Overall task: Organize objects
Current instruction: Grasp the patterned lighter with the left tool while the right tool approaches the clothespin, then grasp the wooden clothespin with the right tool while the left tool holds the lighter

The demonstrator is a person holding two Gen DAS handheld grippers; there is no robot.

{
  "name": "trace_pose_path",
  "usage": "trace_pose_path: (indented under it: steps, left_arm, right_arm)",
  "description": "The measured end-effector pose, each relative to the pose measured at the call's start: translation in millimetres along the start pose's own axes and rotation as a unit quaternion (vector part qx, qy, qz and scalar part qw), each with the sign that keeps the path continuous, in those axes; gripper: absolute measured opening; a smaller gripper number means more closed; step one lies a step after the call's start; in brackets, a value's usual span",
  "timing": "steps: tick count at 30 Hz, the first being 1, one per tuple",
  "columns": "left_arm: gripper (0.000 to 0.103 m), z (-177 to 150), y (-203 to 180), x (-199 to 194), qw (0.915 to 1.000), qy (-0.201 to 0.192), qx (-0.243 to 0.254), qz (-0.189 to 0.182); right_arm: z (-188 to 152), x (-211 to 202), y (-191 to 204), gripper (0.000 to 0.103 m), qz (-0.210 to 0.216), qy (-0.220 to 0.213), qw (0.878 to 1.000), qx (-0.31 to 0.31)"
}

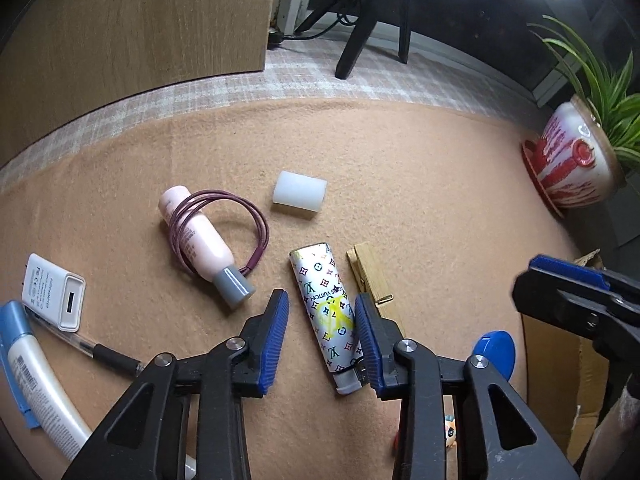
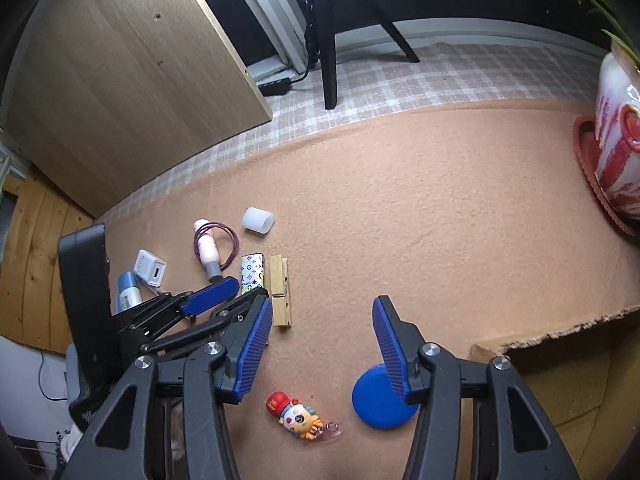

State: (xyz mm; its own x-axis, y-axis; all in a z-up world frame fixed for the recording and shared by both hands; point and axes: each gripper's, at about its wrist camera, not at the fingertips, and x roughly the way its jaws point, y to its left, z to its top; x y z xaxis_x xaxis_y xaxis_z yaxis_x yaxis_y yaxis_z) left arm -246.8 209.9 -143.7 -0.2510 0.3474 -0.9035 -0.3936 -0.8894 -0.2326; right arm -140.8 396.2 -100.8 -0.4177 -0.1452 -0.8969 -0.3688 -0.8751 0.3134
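Both ribbed-pad grippers gape unclenched – left gripper (image 1: pixel 322 316) straddling the glossy patterned lighter (image 1: pixel 326 312), right gripper (image 2: pixel 320 344) over felt.

One pink bottle (image 1: pixel 198 240), one coiled purple cord (image 1: pixel 256 236), one white cap (image 1: pixel 299 192), one patterned lighter (image 1: pixel 328 312), one wooden clothespin (image 1: pixel 372 276), one white charger (image 1: pixel 54 292), one pen (image 1: pixel 92 350), one white tube (image 1: pixel 36 376), one blue disc (image 2: pixel 378 398), one cartoon figure (image 2: pixel 298 416), one potted plant (image 1: pixel 576 160), two claws: left (image 1: pixel 322 334), right (image 2: pixel 320 344).
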Motion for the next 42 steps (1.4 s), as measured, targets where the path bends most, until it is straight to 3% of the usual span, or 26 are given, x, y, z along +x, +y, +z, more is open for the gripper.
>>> trace_pose_path:
  steps: [4, 6, 8, 18, 26, 32, 42]
  left_arm:
    - [0.036, -1, -8, 0, 0.9995, -0.002, 0.021, 0.022]
    - [0.027, -5, -10, -1, 0.9986, -0.008, 0.030, 0.043]
    - [0.025, -8, -10, -2, 0.9983, -0.012, 0.036, 0.046]
    - [0.023, -23, 16, -15, 0.9997, -0.018, -0.018, -0.001]
    - [0.023, -28, 23, -16, 0.9992, -0.022, -0.033, -0.003]
    - [0.023, -30, 23, -18, 0.9989, -0.024, -0.041, -0.001]
    - [0.023, -42, 33, -32, 0.9971, -0.026, -0.070, -0.014]
  right_arm:
    - [1, 6, 1, 0.047, -0.003, 0.004, 1.000, 0.000]
    - [2, 10, 2, 0.042, -0.006, 0.008, 1.000, -0.002]
    - [3, 12, 4, 0.041, -0.009, 0.010, 1.000, -0.005]
    - [10, 47, 24, 0.041, -0.010, 0.038, 0.999, -0.028]
    - [8, 69, 31, 0.041, -0.018, 0.051, 0.998, -0.042]
    - [4, 71, 31, 0.013, -0.015, 0.059, 0.997, -0.051]
    - [-19, 47, 24, 0.011, -0.002, 0.035, 0.999, -0.040]
